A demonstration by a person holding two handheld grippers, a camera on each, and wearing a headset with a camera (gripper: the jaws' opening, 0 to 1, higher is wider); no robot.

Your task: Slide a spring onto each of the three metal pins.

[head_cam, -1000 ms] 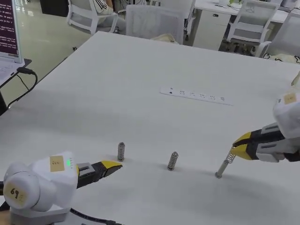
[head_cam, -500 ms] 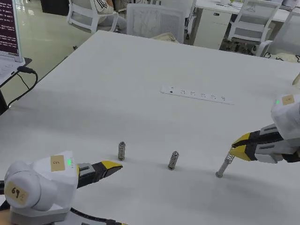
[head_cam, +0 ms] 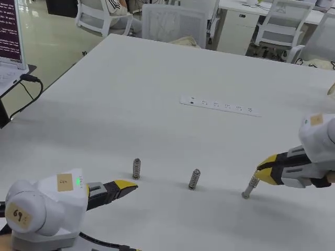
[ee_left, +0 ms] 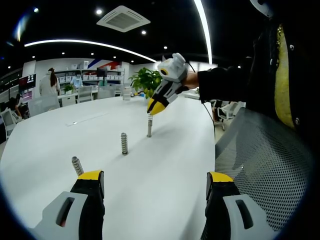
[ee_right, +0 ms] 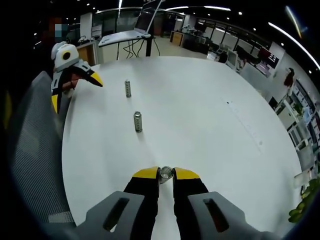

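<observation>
Three metal pins stand in a row near the table's front edge. A spring sits on the left pin and another spring on the middle one. My right gripper is shut on a third spring, which is threaded over the top of the tilted right pin. My left gripper rests low at the front left with its jaws wide apart and nothing between them, just short of the left spring.
A white power strip lies flat mid-table, beyond the pins. A laptop with a cable stands on a side stand at the left. Office chairs line the far edge of the table.
My right gripper has moved down and slightly left, taking the spring lower along the right pin. The left gripper has stayed put.
</observation>
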